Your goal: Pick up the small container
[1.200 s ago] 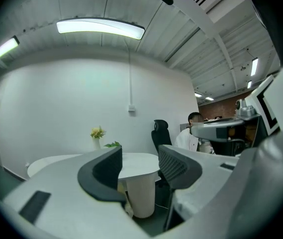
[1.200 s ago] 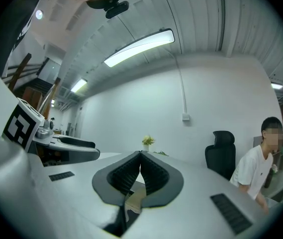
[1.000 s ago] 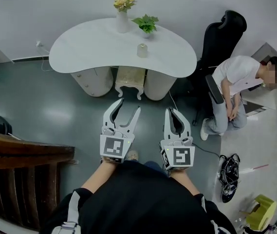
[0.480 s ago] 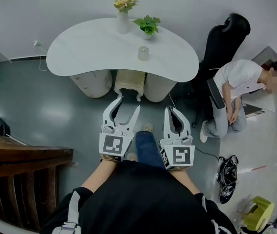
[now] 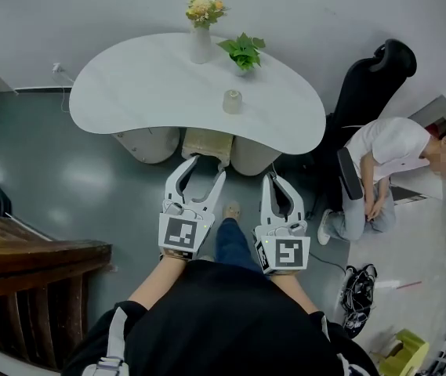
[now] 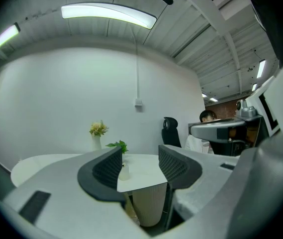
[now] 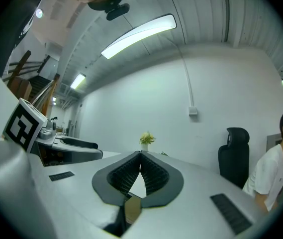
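Observation:
The small container [image 5: 232, 101], a pale cylinder with a lid, stands near the middle of the white curved table [image 5: 136, 84]. My left gripper [image 5: 204, 171] is held open and empty over the floor, short of the table's near edge. In the left gripper view the container [image 6: 124, 172] shows far off, close to the left jaw, with my left gripper [image 6: 140, 166] gaping in front of it. My right gripper [image 5: 275, 178] is shut with nothing in it, also short of the table. The right gripper [image 7: 141, 155] has its tips touching.
A white vase of flowers [image 5: 201, 41] and a small potted plant [image 5: 243, 53] stand at the table's far edge. A black office chair [image 5: 371, 81] and a seated person [image 5: 379, 159] are to the right. A dark wooden structure [image 5: 27, 276] is at the left.
I have stepped closer to the table, which now sits nearer both grippers. A leg has swung forward between them. Neither gripper's jaws have changed.

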A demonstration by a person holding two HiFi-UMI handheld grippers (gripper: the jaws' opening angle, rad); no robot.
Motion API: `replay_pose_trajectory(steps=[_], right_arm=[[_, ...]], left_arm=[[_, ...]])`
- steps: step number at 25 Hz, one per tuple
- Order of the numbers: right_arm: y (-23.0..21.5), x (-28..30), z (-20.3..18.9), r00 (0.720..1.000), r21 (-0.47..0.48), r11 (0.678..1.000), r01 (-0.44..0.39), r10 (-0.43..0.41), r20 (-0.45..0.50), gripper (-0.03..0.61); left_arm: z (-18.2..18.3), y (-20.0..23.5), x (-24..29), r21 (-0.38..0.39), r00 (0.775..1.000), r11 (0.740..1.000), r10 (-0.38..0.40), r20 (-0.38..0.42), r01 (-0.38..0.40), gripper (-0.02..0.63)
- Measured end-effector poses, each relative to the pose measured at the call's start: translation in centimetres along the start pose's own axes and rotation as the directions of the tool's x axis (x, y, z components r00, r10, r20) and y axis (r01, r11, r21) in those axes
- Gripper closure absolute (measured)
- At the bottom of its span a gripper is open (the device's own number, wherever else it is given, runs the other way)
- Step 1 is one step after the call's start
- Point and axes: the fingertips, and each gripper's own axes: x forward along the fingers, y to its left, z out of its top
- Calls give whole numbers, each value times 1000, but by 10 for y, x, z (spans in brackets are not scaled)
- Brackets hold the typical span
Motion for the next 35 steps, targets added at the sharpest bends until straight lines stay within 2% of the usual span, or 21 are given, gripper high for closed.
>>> replay_pose_trajectory(steps=[22,28,35], right_arm=[[-91,161,-26,988,-2,989,-149,149,-29,555],[-102,186,-39,983,5,984,-180,180,-42,555],[-99,205,-58,979,28,981,-192,193,-71,555]], left_arm=[[9,44,160,0,998,998,70,-10,-70,359],[-3,50,184,-4,996,997,82,-23,-82,351],[-26,59,211,-3,998,999,44,-48,-44,348]])
